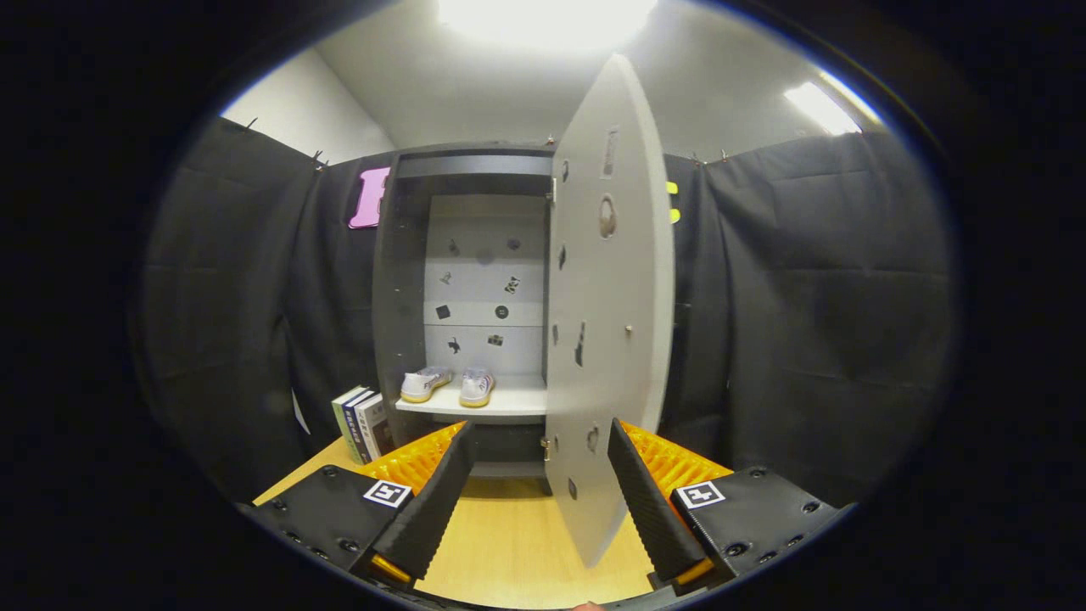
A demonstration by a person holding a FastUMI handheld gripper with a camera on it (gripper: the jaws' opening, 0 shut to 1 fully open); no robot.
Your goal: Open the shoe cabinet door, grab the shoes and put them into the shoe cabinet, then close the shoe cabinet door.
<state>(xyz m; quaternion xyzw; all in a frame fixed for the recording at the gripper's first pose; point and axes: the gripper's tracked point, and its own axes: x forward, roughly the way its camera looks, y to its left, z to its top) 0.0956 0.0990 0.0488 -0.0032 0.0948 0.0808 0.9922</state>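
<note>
Fingers point(653, 501) spread wide, nothing held, door edge caught between them

Gripper point(543, 501) was seen well open and empty, the lower free edge of the cabinet door point(607, 322) standing between the fingers, closer to the right one; contact could not be told. Door was swung out nearly edge-on, hinged on the cabinet's right side. Shoes point(450, 384) were already set side by side on the shelf point(475, 407) inside the shoe cabinet point(399, 255), so the placing step was judged done. Fingers were likely positioned astride the edge to push it shut. Books point(363, 423) were stood just left of the cabinet on the table point(509, 543)
</note>
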